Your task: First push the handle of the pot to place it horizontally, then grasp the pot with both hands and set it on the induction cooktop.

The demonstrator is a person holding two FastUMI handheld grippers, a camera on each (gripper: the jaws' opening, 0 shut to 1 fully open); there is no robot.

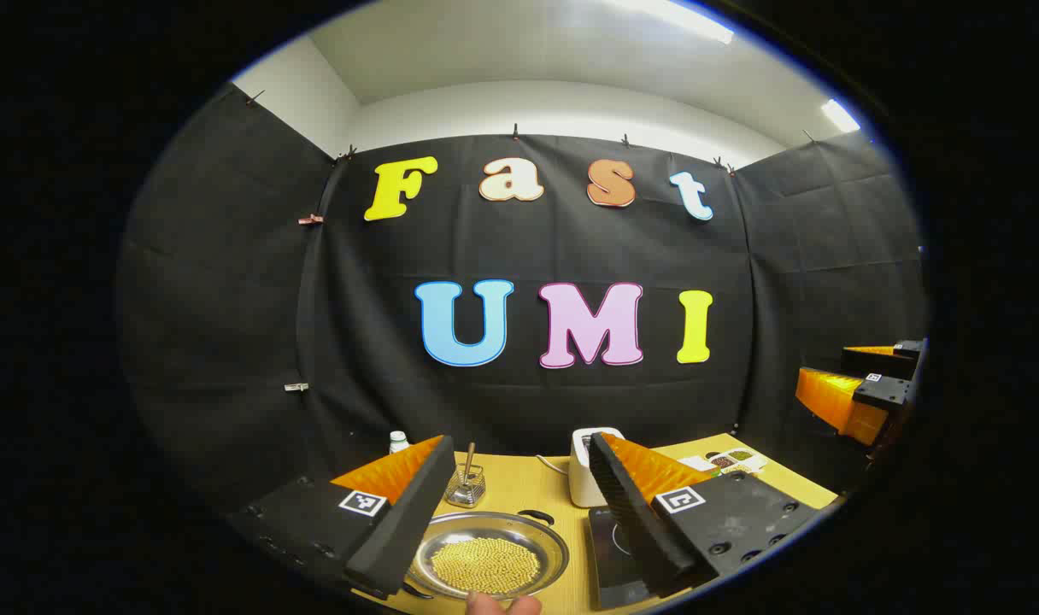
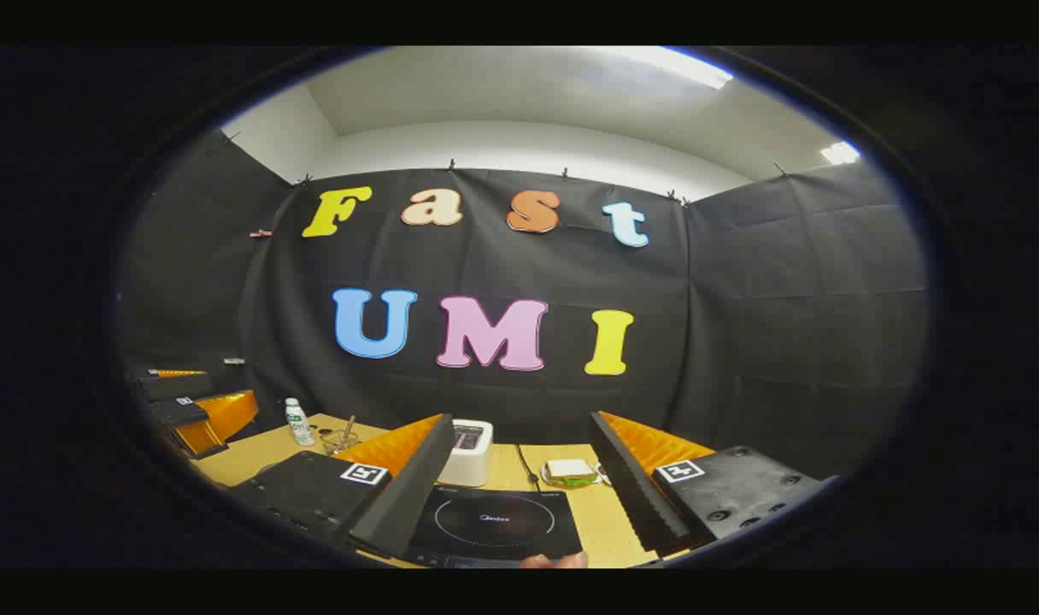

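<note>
On yellow wooden tabletop (image 1: pixel 519 489): shallow round steel pot (image 1: pixel 488 555) holding small golden beads, sitting between spread fingers of left gripper (image 1: pixel 511 521), untouched. Black loop handle (image 1: pixel 537 516) visible at far rim, toward flat black glass induction cooktop (image 2: pixel 494 523) just right of pot. Left jaws wide apart, gripping nothing. Right gripper (image 2: pixel 511 504) likewise wide apart and empty, poised above cooktop. Handle push judged not yet begun.

Risks: careless shove on handle could slide or spin whole pot instead of swinging handle; tilt during two-sided lift would spill beads; uneven pinch on thin rim may slip. White boxy appliance (image 2: pixel 469 453) with cord stands just behind cooktop, possible snag.

Unclear: near rim of pot cut off at bottom of left gripper view, so second handle cannot be told. Handle angle hard to judge. Fingertip (image 1: pixel 502 605) at lower edge, rest of hand hidden.
</note>
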